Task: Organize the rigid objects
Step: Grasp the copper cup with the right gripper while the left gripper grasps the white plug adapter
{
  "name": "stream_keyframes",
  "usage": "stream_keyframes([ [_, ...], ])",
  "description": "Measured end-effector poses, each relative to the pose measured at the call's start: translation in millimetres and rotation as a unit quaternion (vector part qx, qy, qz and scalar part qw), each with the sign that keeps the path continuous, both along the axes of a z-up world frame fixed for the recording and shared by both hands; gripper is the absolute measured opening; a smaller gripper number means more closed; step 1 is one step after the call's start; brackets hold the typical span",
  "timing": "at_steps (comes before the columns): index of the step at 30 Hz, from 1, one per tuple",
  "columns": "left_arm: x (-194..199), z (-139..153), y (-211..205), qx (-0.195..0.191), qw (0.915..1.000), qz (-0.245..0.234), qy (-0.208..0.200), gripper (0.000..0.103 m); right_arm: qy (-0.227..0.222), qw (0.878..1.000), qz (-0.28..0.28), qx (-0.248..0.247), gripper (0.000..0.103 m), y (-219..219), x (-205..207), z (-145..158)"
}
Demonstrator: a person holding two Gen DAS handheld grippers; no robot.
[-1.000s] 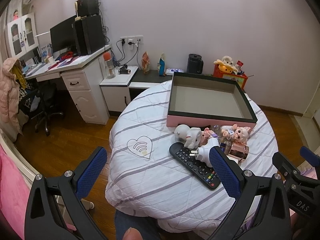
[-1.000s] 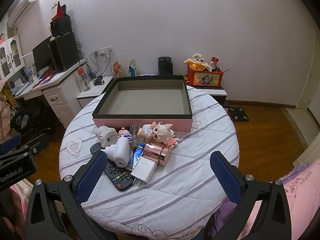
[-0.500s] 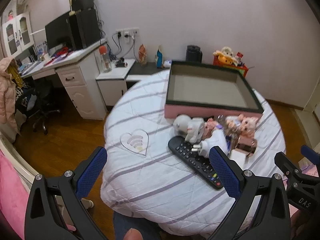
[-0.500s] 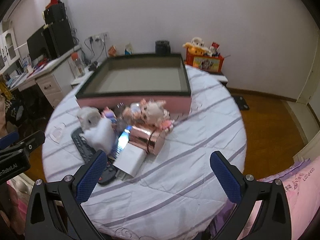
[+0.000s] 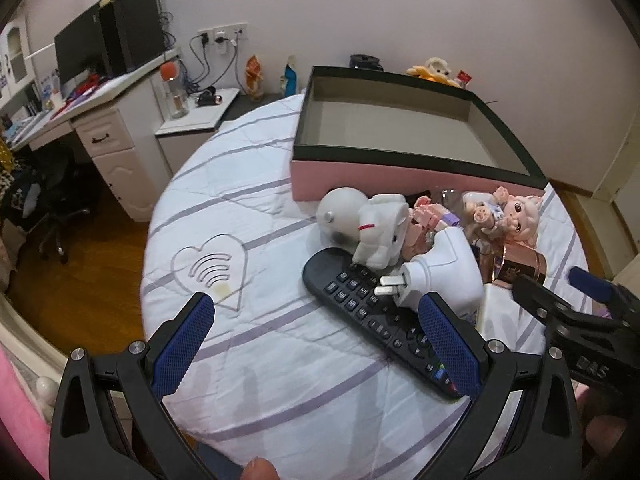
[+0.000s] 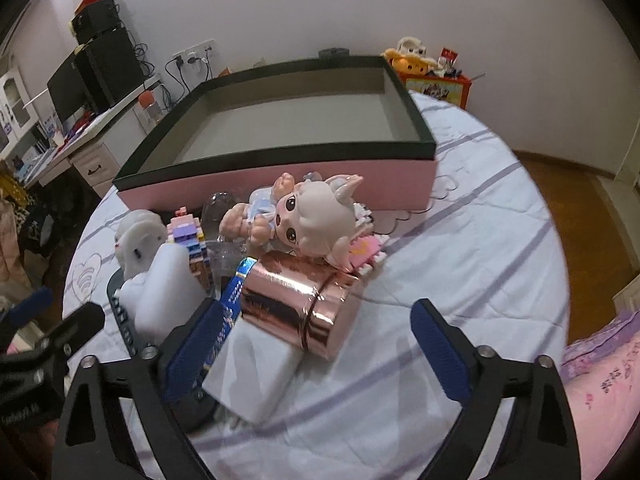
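A heap of small things lies on the round white-quilted table (image 5: 248, 208) in front of an empty pink box with a dark rim (image 5: 380, 176) (image 6: 280, 184). In the heap are a black remote (image 5: 384, 316), a white plug adapter (image 5: 444, 276) (image 6: 164, 288), a white toy (image 5: 368, 228), a pink-haired doll (image 6: 316, 220) (image 5: 508, 216), a rose-gold cylinder (image 6: 296, 304) and a white flat block (image 6: 256, 364). My left gripper (image 5: 316, 340) is open just short of the remote. My right gripper (image 6: 320, 348) is open around the near end of the cylinder and block, touching nothing.
A white desk with a monitor (image 5: 108, 92), an office chair (image 5: 48, 208) and a low cabinet (image 5: 196, 120) stand to the left. An orange toy box (image 6: 436, 80) sits behind the table. Pink bedding (image 6: 600, 380) lies at the right, wooden floor around.
Both grippers have come forward and down toward the heap, which now fills far more of each view. Nothing on the table has moved.
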State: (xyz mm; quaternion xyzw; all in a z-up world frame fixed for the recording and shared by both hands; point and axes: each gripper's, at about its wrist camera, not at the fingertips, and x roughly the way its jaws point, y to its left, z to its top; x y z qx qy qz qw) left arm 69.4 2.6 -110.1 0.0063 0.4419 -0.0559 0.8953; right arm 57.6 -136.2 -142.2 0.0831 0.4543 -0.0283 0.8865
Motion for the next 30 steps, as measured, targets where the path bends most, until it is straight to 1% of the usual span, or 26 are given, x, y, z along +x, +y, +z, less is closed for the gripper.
stream_keyframes([
  [2,4,-2,-3,-0.001,1.0,-0.005,0.002,0.103,0.006,1.0,0.0,0.011,0.076,0,4,-5],
  [4,7,-4,-3,-0.001,1.0,-0.005,0.005,0.103,0.012,1.0,0.004,0.023,0.07,-1,8,-10],
  [5,9,-6,-3,-0.002,1.0,-0.005,0.008,0.103,0.012,1.0,0.006,0.025,0.069,-1,9,-13],
  [7,11,-9,-2,-0.004,0.9999,-0.004,0.01,0.103,0.009,1.0,0.008,0.02,0.069,0,9,-14],
  [12,15,-13,-4,-0.007,0.9998,-0.006,0.015,0.103,0.004,0.999,0.017,0.027,0.068,-4,8,-14],
  [17,14,-13,-15,-0.009,0.9996,-0.019,0.018,0.103,-0.003,0.999,0.019,0.028,0.068,-13,0,-8],
  [21,8,-9,-28,-0.003,0.9995,-0.027,0.012,0.103,-0.01,0.999,0.021,0.031,0.068,-20,-8,-3],
  [27,5,-2,-41,-0.014,0.9993,-0.033,0.009,0.103,-0.018,0.999,0.025,0.036,0.068,-28,-11,0],
  [30,0,1,-50,-0.008,0.9989,-0.045,0.005,0.103,-0.017,0.999,0.021,0.041,0.068,-34,-11,-1],
])
